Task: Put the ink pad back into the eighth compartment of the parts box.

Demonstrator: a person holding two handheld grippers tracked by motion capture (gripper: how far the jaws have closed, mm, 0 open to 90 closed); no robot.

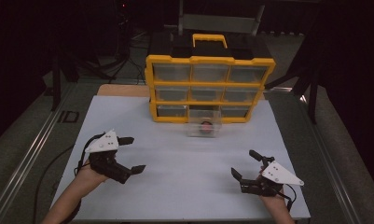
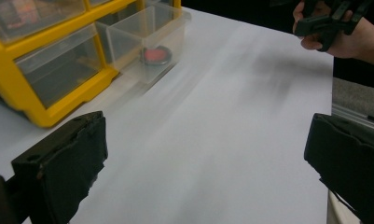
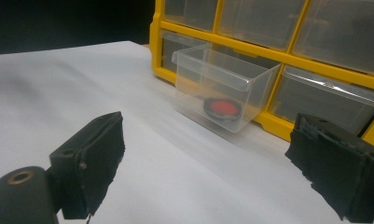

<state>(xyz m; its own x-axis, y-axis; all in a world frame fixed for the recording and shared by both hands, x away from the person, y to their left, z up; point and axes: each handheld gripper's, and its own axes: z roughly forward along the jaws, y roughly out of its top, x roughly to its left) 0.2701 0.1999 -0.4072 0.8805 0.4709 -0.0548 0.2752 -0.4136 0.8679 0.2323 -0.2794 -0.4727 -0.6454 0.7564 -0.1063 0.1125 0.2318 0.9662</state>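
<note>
Drawer (image 1: 204,125) stood pulled out at twelve o'clock, red disc (image 3: 220,107) inside; both hand-held grippers, left (image 1: 132,154) and right (image 1: 245,164), gaped empty, so either should reach in squarely.

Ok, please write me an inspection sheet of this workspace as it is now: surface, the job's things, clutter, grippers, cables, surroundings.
Surface: white table top, bare in front of the cabinet.
Job's things: yellow drawer cabinet at the far edge, three rows of three clear drawers; bottom middle drawer pulled out, with a round red and black item inside.
Clutter: nothing seen.
Grippers: left gripper and right gripper both open, empty, above the near part of the table, apart from the cabinet.
Cables: black cable trails off the table's left edge from the left gripper.
Surroundings: dark; grey floor and metal rails beside the table.
</note>
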